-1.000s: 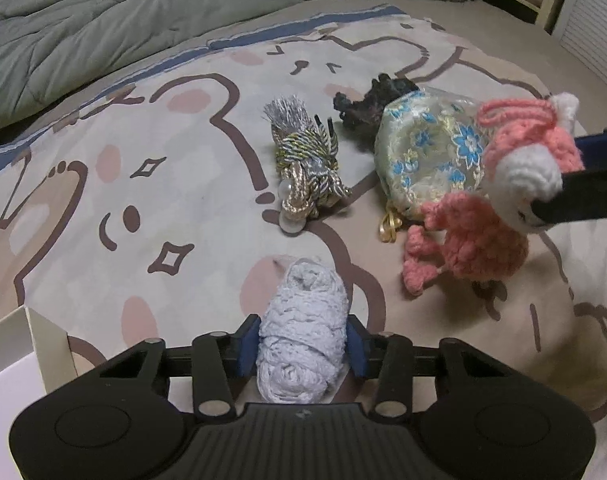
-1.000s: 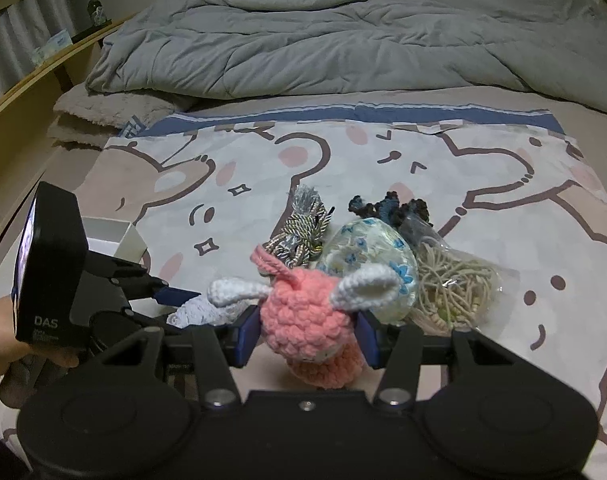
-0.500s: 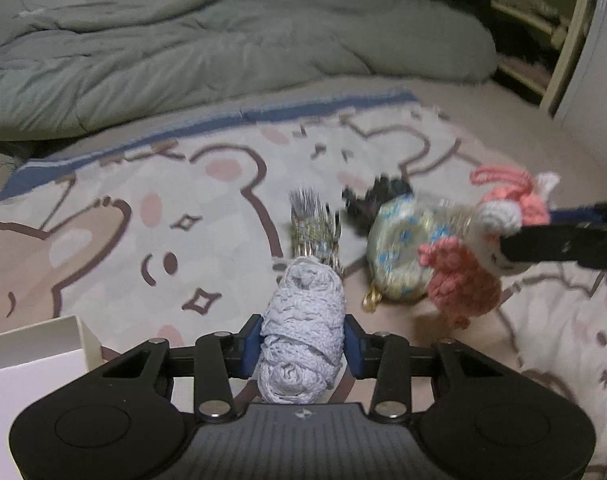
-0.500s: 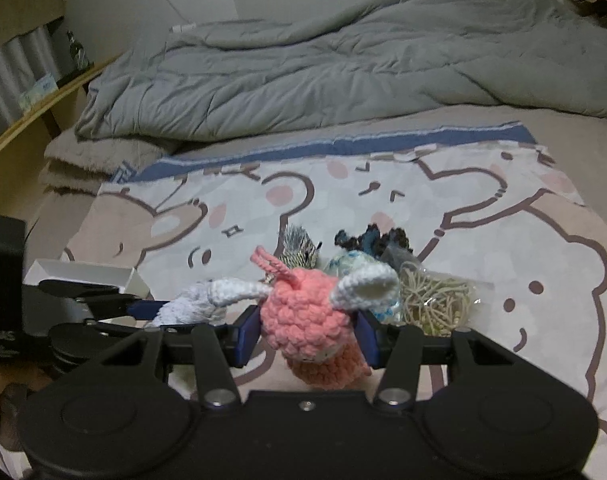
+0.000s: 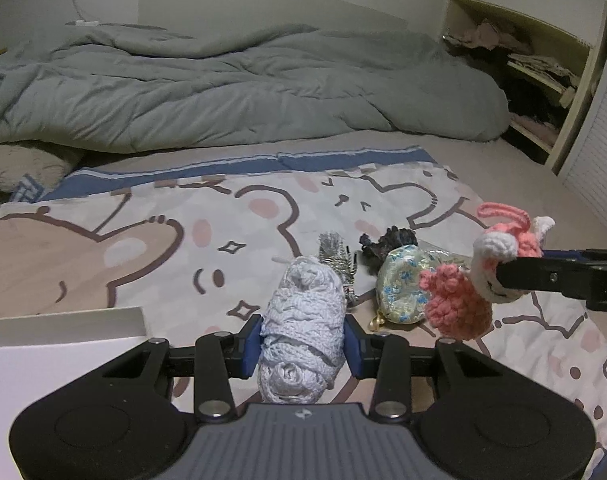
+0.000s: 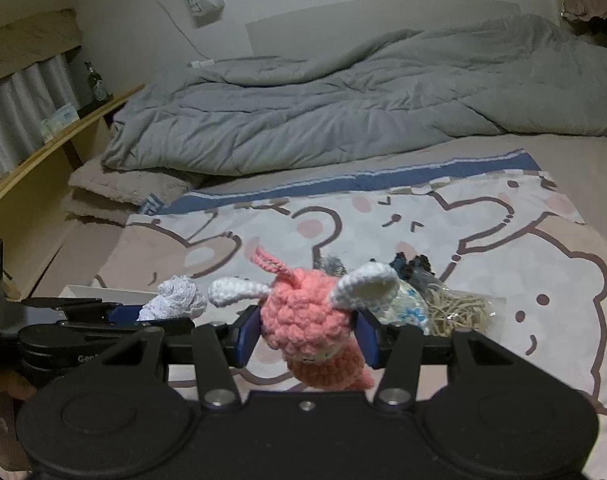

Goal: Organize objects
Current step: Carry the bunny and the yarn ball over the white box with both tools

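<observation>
- The left claw (image 5: 303,346) is clenched on a white crochet roll (image 5: 301,334), its blue pads pressed against both sides; the roll sticks up and forward, held clear of the bed.
- The right claw (image 6: 308,334) is clenched on a pink bunny (image 6: 313,328), gripped at the head, white ears spread out to each side and a pink loop standing up from the top.
- In the left wrist view the bunny hangs at the right, body dangling under the black fingers (image 5: 543,276), above the blanket.
- A white box (image 5: 63,320) sits at the left, its rim just beside the left claw.
- On the bear blanket (image 5: 163,248), past both claws, lies a small cluster: a floral pouch (image 5: 399,280), a silver tassel (image 5: 337,258) just left of it, a dark tangled item (image 5: 387,240) behind the two.
- A clear bag of beige cord (image 6: 459,312) lies right of the pouch, touching it.
- Farther back a grey duvet (image 5: 223,88) is bunched across the bed.
- Shelves (image 5: 535,72) stand at the far right.
</observation>
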Demonstrator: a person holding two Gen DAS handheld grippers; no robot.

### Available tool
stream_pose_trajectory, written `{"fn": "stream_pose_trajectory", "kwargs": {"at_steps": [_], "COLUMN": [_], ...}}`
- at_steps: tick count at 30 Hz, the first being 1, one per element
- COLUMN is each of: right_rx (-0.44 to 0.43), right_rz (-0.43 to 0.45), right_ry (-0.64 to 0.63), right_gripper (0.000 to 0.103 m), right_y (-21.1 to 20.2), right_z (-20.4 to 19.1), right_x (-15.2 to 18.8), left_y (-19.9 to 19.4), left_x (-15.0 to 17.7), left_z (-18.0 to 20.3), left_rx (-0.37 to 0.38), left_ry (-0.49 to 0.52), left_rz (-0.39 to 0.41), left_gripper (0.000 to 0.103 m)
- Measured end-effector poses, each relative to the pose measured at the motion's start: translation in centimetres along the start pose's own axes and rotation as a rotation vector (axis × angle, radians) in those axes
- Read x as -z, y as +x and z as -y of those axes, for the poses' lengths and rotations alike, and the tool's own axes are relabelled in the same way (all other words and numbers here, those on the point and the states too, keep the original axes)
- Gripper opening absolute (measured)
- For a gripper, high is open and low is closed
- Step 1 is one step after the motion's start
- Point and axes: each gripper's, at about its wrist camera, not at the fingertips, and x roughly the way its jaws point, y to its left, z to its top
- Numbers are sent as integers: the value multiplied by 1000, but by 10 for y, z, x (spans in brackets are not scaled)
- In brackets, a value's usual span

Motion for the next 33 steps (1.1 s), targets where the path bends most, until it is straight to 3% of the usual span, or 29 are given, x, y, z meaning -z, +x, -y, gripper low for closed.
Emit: {"fn": "stream_pose_trajectory", "kwargs": {"at_steps": [12, 24, 33], "right_rx": [-13, -123, -191], "right_rz": [-4, 5, 2], "right_ry": [-27, -77, -105], "right_gripper": [52, 52, 52], "right_y": [-5, 12, 30], "right_z": [-34, -96, -137], "right_x": [6, 4, 5], "left_y": [-41, -69, -70], "left_x": [15, 31, 46], "left_z": [-40, -90, -134], "left_rx": [-47, -114, -180], "left_ry": [-54, -130, -191], "left_rz": [41, 54, 19], "left_gripper": [43, 43, 43]}}
